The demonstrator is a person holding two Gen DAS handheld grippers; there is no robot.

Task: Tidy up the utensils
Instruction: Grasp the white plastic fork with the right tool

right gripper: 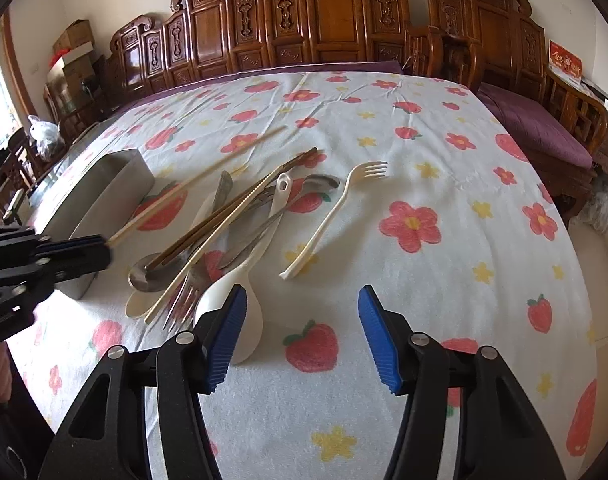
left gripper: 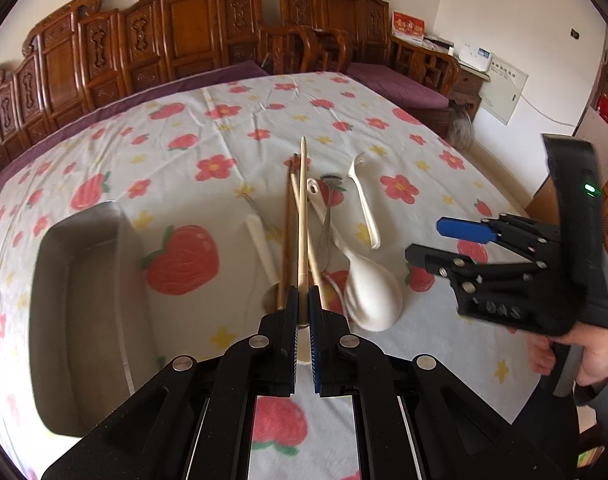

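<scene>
My left gripper is shut on a light wooden chopstick and holds it above the pile; it also shows in the right wrist view, held by the left gripper. The pile holds brown chopsticks, a white rice paddle, a metal spoon, a metal fork and a white plastic fork. My right gripper is open and empty, just in front of the pile; it also shows at the right of the left wrist view.
A steel rectangular tray stands left of the pile, also in the right wrist view. The table has a flower and strawberry cloth. Carved wooden benches with purple cushions line the far side.
</scene>
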